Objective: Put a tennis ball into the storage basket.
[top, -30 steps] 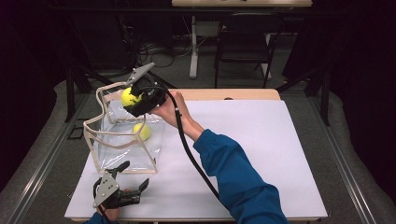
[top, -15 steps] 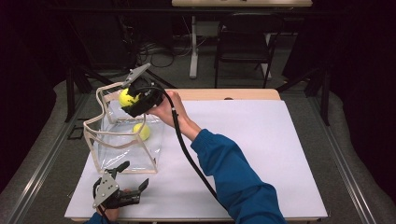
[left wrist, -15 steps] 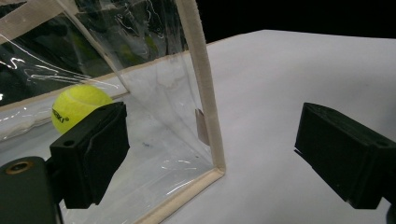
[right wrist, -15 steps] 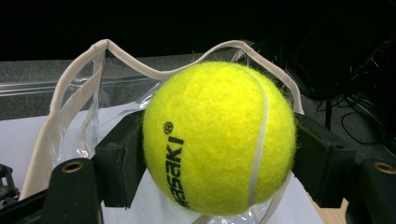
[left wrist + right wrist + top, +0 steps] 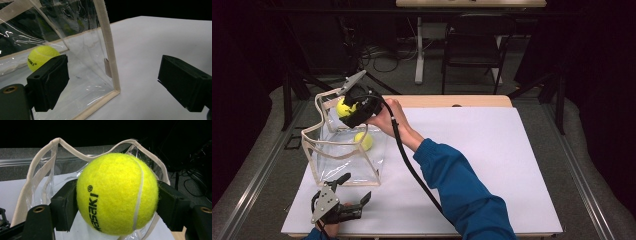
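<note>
A clear plastic bag (image 5: pixel 326 157) with beige trim stands open on the left of the white table (image 5: pixel 492 165). One yellow tennis ball (image 5: pixel 363 141) lies inside it, seen through the bag wall (image 5: pixel 107 50) as a ball (image 5: pixel 40 57) on the bag's floor. My right gripper (image 5: pixel 346 107) is shut on a second tennis ball (image 5: pixel 343 108) above the bag's far rim. In the right gripper view the ball (image 5: pixel 117 193) sits squeezed between both jaws of that gripper (image 5: pixel 117 202), with the bag's rim (image 5: pixel 32 170) behind it. My left gripper (image 5: pixel 354 189) rests open near the table's front left corner, its jaws (image 5: pixel 115 75) straddling the bag's near corner without touching it.
The right forearm in a blue sleeve (image 5: pixel 462 185) and the black cable (image 5: pixel 407 160) cross the middle of the table. A chair (image 5: pixel 472 45) and a table leg (image 5: pixel 418 50) stand on the dark floor beyond the far edge.
The right gripper with its ball has edged slightly left and down over the bag. The left gripper has stayed where it was.
</note>
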The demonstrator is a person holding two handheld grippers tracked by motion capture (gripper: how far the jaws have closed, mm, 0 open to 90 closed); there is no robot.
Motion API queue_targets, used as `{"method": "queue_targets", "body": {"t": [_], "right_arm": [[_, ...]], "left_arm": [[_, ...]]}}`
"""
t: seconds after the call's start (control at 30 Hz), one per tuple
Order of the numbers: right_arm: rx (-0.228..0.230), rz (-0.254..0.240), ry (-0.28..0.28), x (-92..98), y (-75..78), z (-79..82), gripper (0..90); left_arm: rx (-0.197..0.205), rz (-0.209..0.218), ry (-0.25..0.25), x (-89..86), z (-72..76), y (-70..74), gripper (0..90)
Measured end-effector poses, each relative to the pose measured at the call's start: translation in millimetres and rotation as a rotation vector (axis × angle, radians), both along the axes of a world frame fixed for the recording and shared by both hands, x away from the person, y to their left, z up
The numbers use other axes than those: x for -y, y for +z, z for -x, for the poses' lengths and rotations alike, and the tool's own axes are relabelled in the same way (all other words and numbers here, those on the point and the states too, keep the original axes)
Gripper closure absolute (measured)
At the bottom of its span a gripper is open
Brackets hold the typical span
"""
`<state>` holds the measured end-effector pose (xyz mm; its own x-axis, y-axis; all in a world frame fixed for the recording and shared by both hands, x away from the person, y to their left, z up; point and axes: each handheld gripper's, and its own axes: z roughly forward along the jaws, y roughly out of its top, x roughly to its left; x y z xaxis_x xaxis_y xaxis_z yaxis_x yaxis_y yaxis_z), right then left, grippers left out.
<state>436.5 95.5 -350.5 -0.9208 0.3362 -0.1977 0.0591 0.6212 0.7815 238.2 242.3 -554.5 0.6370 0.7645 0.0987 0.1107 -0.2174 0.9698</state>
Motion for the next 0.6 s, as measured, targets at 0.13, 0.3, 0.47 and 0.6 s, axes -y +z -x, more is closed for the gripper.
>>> {"method": "queue_targets", "body": {"t": [0.13,0.3,0.47,0.6], "right_arm": [[-0.002,0.013,0.004,-3.9,-2.1,-0.7,25.9],[-0.008,0.019,-0.002,-5.9,-4.0,-1.5,25.9],[-0.021,0.03,0.003,-9.6,-6.5,-1.9,25.9],[-0.028,0.056,0.016,-13.2,-9.1,-1.8,25.9]], "left_arm": [[-0.002,-0.001,0.0,0.6,-1.0,-0.2,9.7],[-0.001,0.0,-0.002,0.7,-0.1,-0.1,9.7],[-0.002,0.003,0.003,0.8,-0.3,-0.2,9.7],[-0.002,0.0,0.0,1.4,-0.4,-0.2,9.7]]}}
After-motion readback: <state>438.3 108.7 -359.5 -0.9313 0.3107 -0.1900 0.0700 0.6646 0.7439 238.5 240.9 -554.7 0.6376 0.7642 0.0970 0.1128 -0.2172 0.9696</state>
